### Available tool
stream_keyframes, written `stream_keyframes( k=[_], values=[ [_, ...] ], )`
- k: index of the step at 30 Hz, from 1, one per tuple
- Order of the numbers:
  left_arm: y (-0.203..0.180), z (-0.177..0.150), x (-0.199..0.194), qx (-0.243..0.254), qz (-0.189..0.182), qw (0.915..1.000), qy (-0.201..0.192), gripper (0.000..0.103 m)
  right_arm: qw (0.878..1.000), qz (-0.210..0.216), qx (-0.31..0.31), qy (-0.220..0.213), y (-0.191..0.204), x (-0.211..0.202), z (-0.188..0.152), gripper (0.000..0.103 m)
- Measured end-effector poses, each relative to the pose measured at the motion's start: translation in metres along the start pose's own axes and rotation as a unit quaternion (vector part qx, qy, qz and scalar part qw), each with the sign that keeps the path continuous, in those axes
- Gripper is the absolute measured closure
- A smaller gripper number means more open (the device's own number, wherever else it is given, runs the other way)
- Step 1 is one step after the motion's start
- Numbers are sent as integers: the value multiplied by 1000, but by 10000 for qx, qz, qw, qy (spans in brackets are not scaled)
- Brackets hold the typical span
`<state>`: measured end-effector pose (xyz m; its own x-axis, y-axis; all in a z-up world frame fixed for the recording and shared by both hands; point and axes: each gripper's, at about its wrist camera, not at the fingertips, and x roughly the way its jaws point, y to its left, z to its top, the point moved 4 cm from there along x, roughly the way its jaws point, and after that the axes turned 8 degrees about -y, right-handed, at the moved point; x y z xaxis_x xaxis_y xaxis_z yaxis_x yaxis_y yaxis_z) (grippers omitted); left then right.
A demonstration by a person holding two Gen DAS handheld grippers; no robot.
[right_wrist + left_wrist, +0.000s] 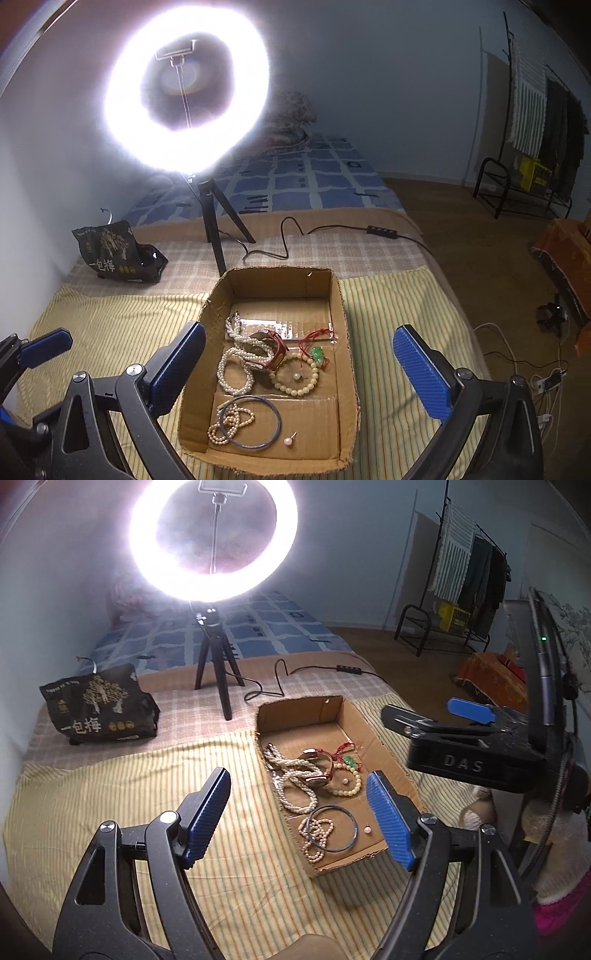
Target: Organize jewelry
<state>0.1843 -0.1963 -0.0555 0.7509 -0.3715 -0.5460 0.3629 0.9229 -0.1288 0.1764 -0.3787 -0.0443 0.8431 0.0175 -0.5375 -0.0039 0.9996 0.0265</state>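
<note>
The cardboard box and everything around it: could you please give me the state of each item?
Cardboard box: open-topped, holding jewelry.
Ring light: switched on.
Dark bangle: flat, overlapping a bead strand.
Pearl earring: loose on the box floor.
Black snack bag: crumpled on the bed.
Left gripper: open, empty.
Right gripper: open, empty.
</note>
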Motion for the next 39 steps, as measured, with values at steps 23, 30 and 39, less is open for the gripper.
stream_keyframes(
  k=[23,30,39],
  values=[
    [17,15,-92,115,472,9931,-1065,3,9965,-277,-142,-770,14,-104,2,0],
    [10,12,-108,342,504,9910,-1193,1,9934,-367,-263,-1051,16,-124,-6,0],
    [6,8,-112,481,638,9903,-1140,0,9931,-336,-133,-1118,16,-133,-16,0]
  ],
)
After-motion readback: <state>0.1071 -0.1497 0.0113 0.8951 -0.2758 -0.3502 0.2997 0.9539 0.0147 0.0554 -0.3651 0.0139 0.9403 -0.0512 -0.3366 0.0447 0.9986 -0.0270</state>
